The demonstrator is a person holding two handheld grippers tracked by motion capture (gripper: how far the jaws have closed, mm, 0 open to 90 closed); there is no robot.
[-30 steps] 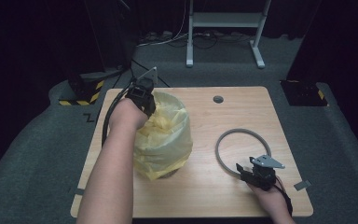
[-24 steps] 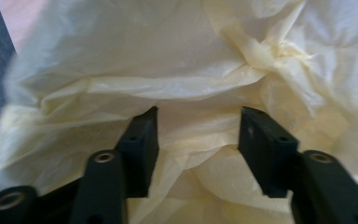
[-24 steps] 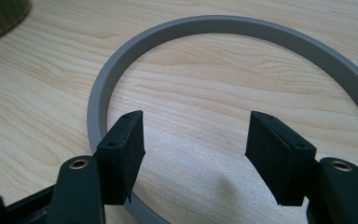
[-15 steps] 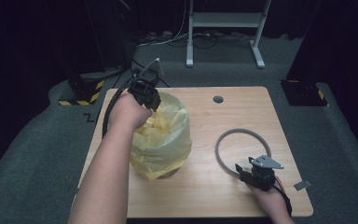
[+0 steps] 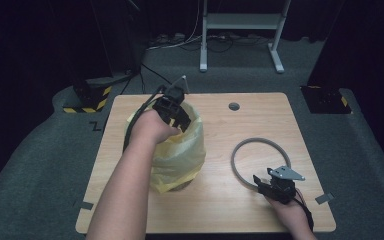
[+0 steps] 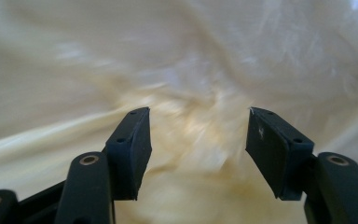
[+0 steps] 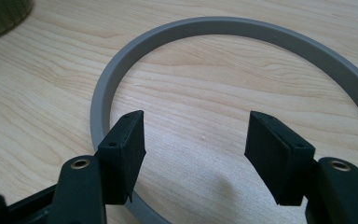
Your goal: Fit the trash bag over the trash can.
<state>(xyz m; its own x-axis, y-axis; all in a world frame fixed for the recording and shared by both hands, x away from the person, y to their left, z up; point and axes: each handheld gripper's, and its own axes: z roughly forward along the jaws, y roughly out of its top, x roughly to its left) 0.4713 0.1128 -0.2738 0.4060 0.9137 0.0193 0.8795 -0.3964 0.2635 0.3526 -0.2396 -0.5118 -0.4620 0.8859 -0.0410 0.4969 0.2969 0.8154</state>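
High view: the left gripper (image 5: 180, 117), jaws just opened and empty, hovers over the yellow bag (image 5: 180, 155), while the right gripper (image 5: 267, 186) rests open beside it at the grey ring (image 5: 240, 150).

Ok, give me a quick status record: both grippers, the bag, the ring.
left gripper: at the bag's mouth, fingers just opened, nothing between them
right gripper: open, fingers over the ring's near edge
yellow bag: lining a bin, left half of the table
grey ring: flat on the table, right of the bag
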